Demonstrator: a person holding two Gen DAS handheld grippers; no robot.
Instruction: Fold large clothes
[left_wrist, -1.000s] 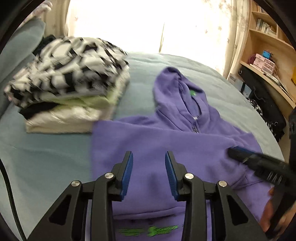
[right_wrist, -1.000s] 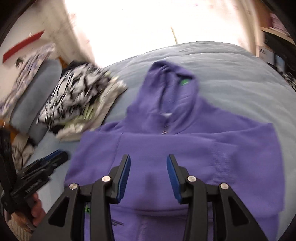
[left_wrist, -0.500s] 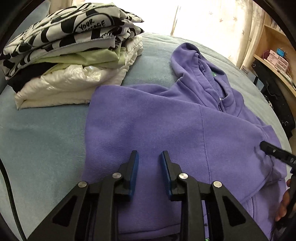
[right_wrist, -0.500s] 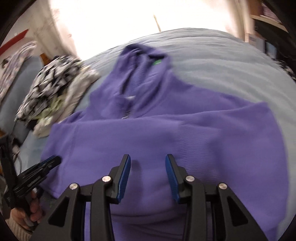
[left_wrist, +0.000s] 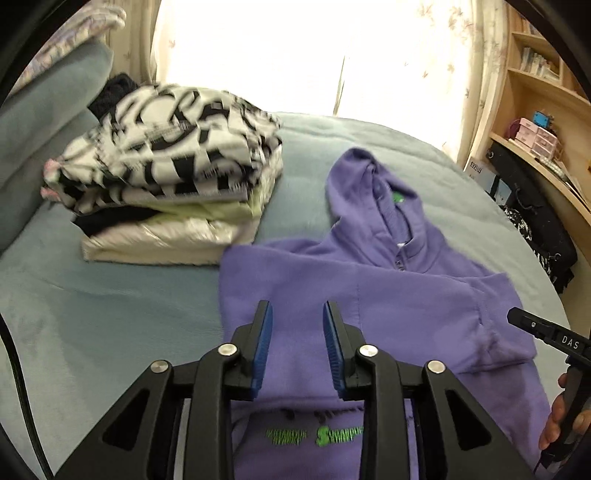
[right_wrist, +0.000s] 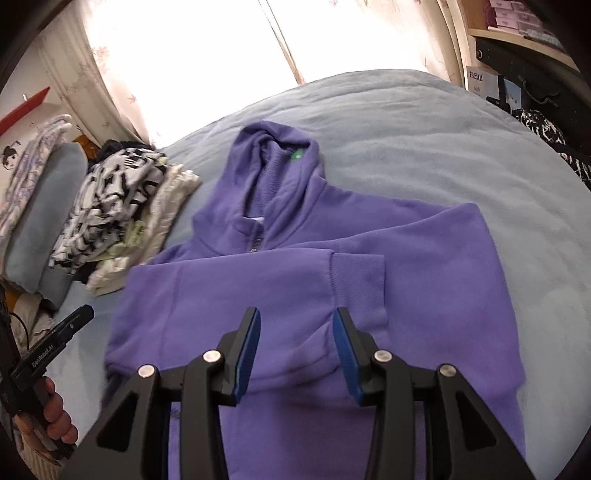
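Beside the purple hoodie (right_wrist: 295, 280), folded clothes (left_wrist: 166, 177) sit; both tools (left_wrist: 297, 347) (right_wrist: 297, 350) gape empty.

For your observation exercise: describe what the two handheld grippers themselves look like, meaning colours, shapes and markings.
Both grippers are black plastic frames with triangular cut-outs and round silver bolts. The left gripper and right gripper each carry two flat fingers lined with ribbed blue pads. White lettering marks their sides: "DAS" on the right one, "GenRobot.AI" on the left. A black cable runs beside the left one.
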